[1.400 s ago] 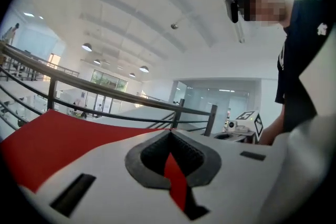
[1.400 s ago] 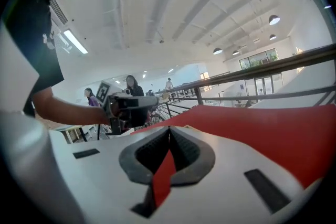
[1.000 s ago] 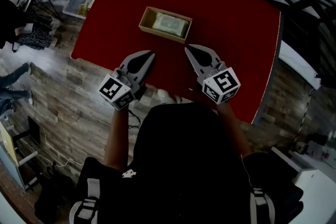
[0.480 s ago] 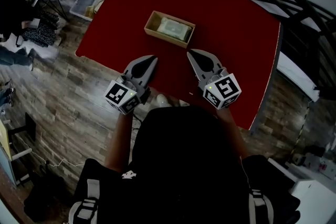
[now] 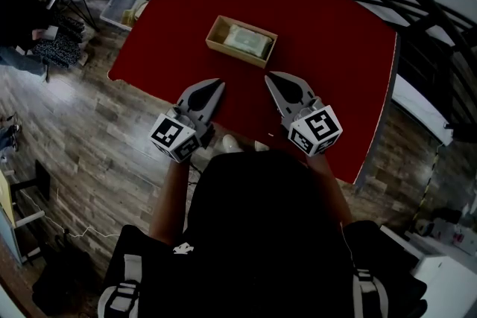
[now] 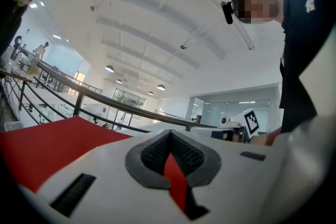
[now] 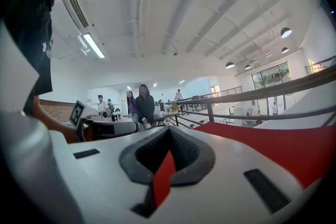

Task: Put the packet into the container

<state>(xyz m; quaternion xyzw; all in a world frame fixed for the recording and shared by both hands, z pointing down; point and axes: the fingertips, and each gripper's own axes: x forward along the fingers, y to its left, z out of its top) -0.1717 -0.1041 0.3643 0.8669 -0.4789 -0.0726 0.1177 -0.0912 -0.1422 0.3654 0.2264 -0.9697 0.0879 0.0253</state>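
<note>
The packet [image 5: 247,41] in the container [image 5: 214,33] up at 12 o'clock is too small to read, just a pale blob. The near edge of the red table [image 5: 328,48] at 6 o'clock is partly covered by the person's dark top [image 5: 261,227]. Whatever's in the floor bin [image 5: 118,10] at 10 o'clock is too tiny to tell.

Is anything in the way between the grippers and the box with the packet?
No, nothing visible. Only bare red table lies between the left gripper, the right gripper and the container. The packet already lies inside it.
</note>
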